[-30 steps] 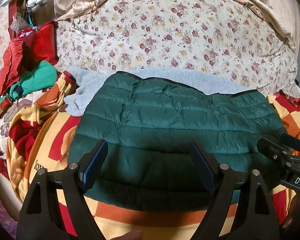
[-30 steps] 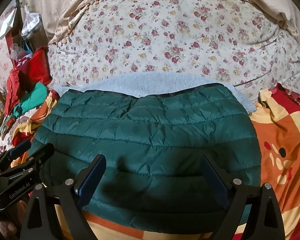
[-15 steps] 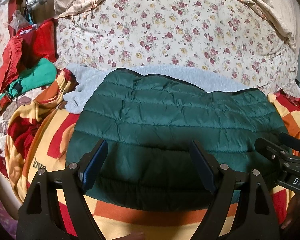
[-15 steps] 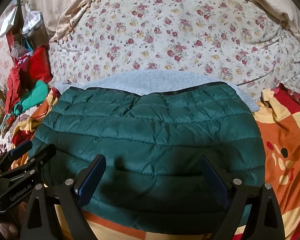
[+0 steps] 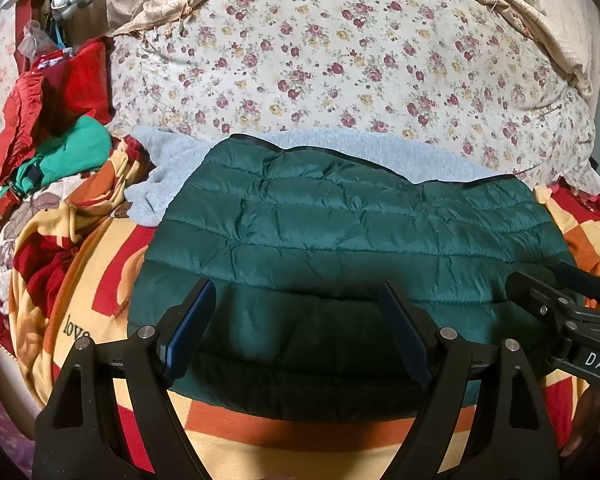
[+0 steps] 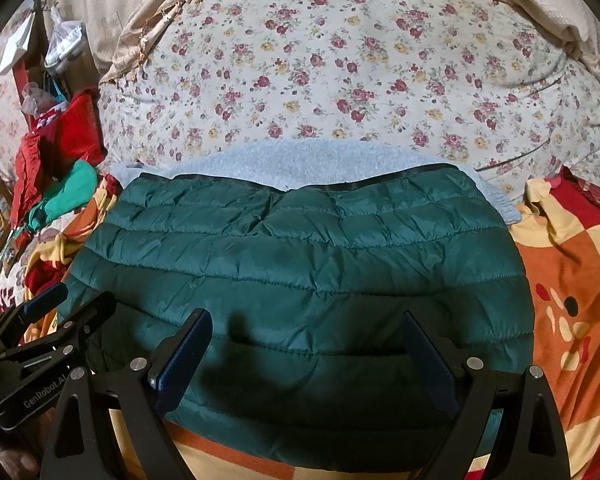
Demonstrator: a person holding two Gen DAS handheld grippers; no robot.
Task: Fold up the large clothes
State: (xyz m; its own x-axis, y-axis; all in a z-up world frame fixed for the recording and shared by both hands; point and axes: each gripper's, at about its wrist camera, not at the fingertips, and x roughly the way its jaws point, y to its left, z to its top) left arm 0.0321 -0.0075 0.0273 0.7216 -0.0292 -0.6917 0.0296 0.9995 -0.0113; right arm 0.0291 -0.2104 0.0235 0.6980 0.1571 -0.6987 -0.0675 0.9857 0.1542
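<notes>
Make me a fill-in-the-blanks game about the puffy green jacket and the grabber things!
1. The quilted jacket is dark ____.
2. Behind the jacket, peeking out, lies a light ____ fleece.
3. Both the left hand-held gripper and the right hand-held gripper have their jaws ____.
4. The big quilt at the back is printed with small ____.

Missing words: green; grey; open; flowers
</notes>
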